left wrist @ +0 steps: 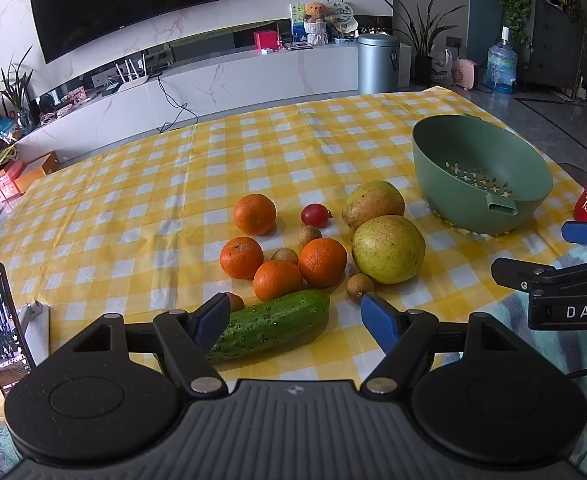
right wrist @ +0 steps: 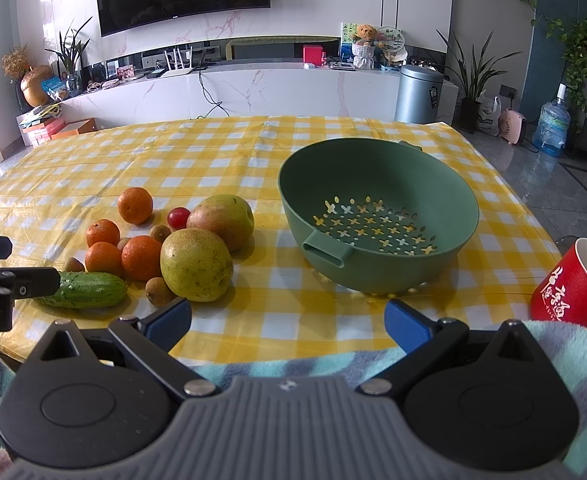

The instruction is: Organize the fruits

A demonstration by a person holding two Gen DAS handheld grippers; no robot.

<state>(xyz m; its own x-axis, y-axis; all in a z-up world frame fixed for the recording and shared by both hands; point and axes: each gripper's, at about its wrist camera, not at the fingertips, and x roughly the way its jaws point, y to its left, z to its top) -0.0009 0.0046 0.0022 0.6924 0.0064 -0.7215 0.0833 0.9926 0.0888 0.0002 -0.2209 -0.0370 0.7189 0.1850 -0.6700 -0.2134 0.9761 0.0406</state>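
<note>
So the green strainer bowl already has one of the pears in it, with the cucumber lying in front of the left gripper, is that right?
Not quite. The green strainer bowl holds nothing, as the right wrist view shows; both pears sit on the tablecloth. The cucumber does lie in front of the left gripper.

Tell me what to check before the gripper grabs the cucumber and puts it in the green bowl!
1. Left gripper open: ok, jaws wide apart.
2. Cucumber between its fingers: ok, though one end sits close to the left finger.
3. Fruit in the way: not ok, an orange and a small brown fruit sit right behind the cucumber.
4. Green strainer bowl has room: ok, nothing inside.
5. Right gripper out of the path: ok, open, near the table edge.
6. Red cup beside the bowl: cannot tell if it gets bumped.
</note>
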